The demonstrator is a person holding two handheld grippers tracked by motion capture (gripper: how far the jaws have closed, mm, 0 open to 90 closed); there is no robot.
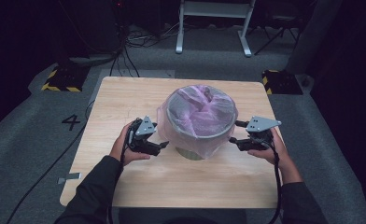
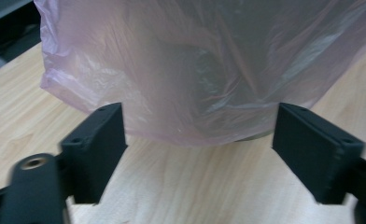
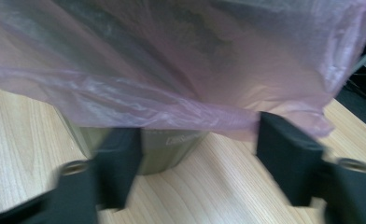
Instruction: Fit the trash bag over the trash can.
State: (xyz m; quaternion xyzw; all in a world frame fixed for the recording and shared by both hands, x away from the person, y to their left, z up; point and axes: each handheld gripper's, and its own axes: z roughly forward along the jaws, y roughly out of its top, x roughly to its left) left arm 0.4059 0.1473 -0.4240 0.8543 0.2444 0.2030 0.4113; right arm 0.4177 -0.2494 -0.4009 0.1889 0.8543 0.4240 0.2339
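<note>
left gripper (image 1: 164, 144): jaws spread wide, holding nothing; just beside the bag's left skirt | bin (image 1: 190, 153): near the middle of the wooden table (image 1: 125, 93); lined with a pink bag (image 1: 202, 109) folded over its rim, hem hanging short of the tabletop | right gripper (image 1: 232, 132): jaws wide, holding nothing; close against the bag's right side

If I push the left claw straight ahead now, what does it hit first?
Most likely the pink bag's overhanging skirt, draped down the bin's side. The left claw is open and points straight at it, though the gap is hard to judge.
</note>
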